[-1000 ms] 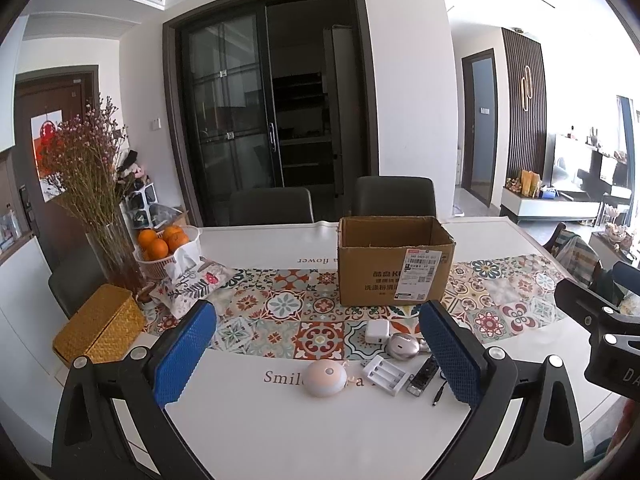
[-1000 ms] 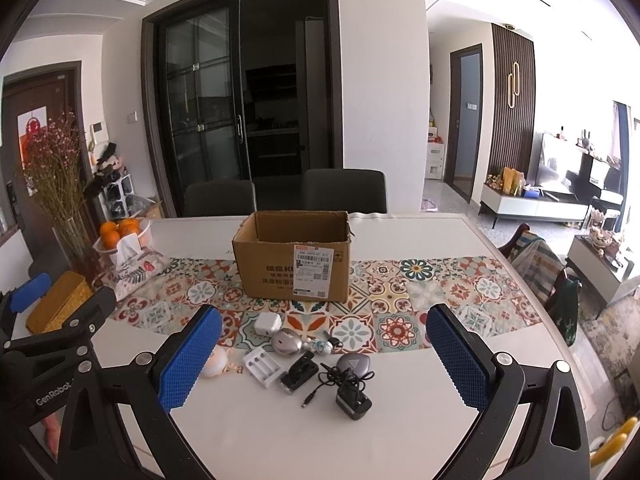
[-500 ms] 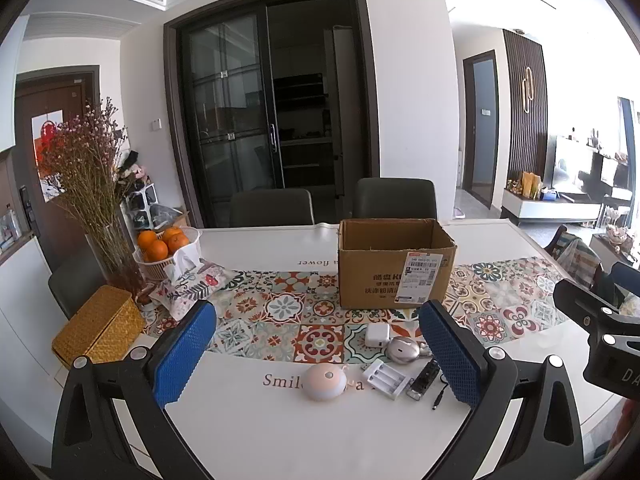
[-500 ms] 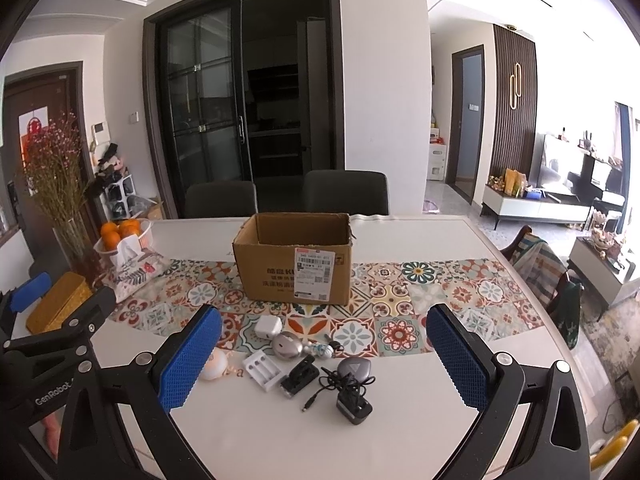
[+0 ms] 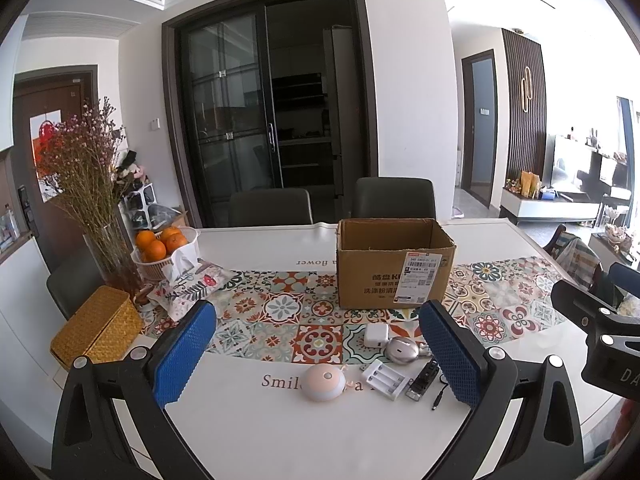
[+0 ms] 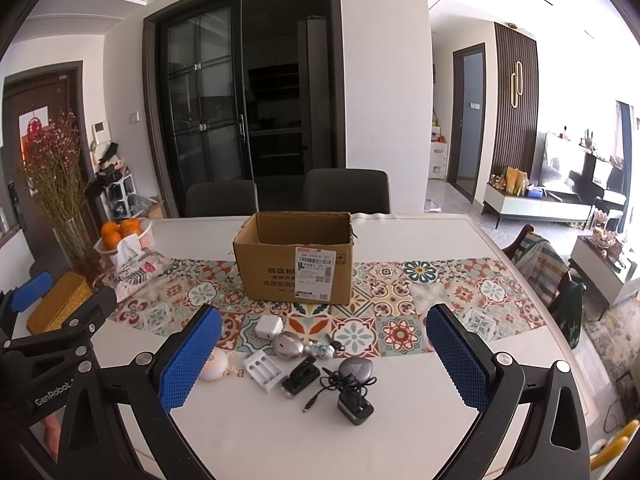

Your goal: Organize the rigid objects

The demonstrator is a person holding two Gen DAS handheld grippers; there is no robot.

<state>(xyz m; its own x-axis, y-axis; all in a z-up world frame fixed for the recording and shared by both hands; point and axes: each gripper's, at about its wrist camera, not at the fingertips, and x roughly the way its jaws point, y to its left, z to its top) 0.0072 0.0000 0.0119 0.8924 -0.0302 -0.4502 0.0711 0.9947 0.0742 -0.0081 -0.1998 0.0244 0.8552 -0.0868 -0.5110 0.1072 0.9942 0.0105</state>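
An open cardboard box [image 5: 394, 264] [image 6: 294, 264] stands on the patterned table runner. In front of it lie small rigid items: a pink round lamp [image 5: 323, 382] [image 6: 212, 365], a white battery case [image 5: 386, 379] [image 6: 264, 370], a white plug cube [image 5: 376, 335] [image 6: 269, 327], a silver oval case [image 5: 401, 353] [image 6: 289, 345], a black device [image 6: 300, 378], a grey earbud case [image 6: 355, 368] and a black adapter with cord [image 6: 354, 404]. My left gripper [image 5: 320, 356] and right gripper [image 6: 326, 360] are both open and empty, above the near table edge.
A woven yellow box [image 5: 96, 330], a vase of dried flowers [image 5: 88, 184], a basket of oranges [image 5: 166, 248] and a tissue pouch [image 5: 188, 290] stand at the table's left. Two dark chairs [image 6: 346, 190] sit behind the table.
Both views have shifted very slightly; the box and items sit a little lower in frame. Both grippers stay open and nothing on the table has moved.
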